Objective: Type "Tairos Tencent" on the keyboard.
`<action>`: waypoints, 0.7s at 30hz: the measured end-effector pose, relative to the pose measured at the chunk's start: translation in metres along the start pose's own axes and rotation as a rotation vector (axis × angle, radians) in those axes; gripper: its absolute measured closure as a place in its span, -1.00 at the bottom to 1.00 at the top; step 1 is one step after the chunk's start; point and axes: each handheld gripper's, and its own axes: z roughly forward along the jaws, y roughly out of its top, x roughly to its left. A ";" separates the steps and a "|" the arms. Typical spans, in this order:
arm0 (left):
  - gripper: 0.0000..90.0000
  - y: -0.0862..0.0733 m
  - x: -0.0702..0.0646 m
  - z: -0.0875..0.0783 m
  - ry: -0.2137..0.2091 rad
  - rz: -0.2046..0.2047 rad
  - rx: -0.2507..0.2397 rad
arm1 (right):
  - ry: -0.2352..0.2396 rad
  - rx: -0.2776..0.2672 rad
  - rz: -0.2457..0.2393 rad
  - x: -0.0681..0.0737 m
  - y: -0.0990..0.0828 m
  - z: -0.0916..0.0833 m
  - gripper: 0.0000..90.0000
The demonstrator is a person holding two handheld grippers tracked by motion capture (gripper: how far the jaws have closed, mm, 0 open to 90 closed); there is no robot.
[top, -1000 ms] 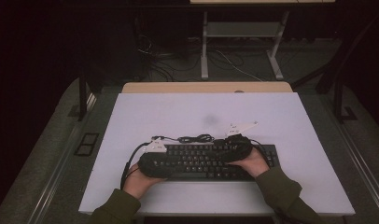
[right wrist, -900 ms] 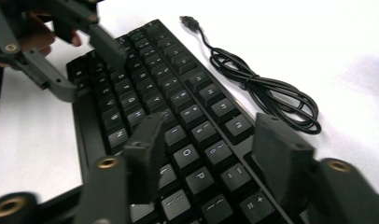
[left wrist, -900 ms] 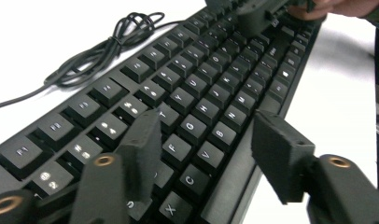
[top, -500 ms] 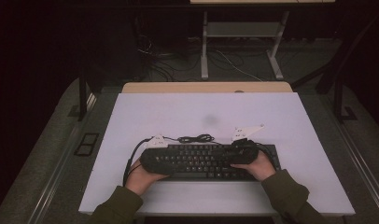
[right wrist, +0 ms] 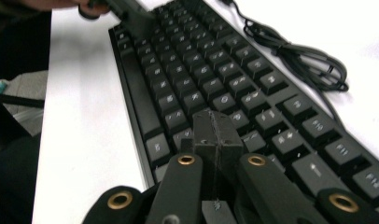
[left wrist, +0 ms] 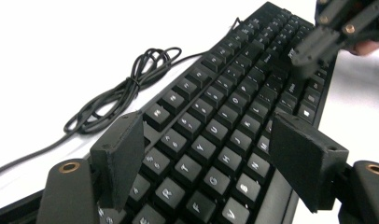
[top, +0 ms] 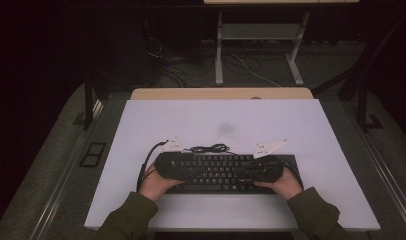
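Right gripper, jaws just pressed together on nothing, and left gripper, jaws just spreading, hover over your keyboard near the bench's front edge: probably rigid, light, so grasp the frame ends, not the loose-capped keys.

A white surface sits in a dim room on grey carpeted floor. Beyond it stands a pale metal frame (loose cables trail around it), under low, dark lighting.
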 end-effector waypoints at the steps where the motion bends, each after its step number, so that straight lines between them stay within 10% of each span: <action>1: -0.42 0.001 0.000 0.001 0.002 -0.006 -0.006 | -0.001 0.006 -0.004 0.000 -0.001 0.000 0.99; 21: -0.41 -0.003 0.001 0.010 0.023 0.005 0.001 | -0.018 0.085 -0.029 0.000 -0.014 0.001 0.99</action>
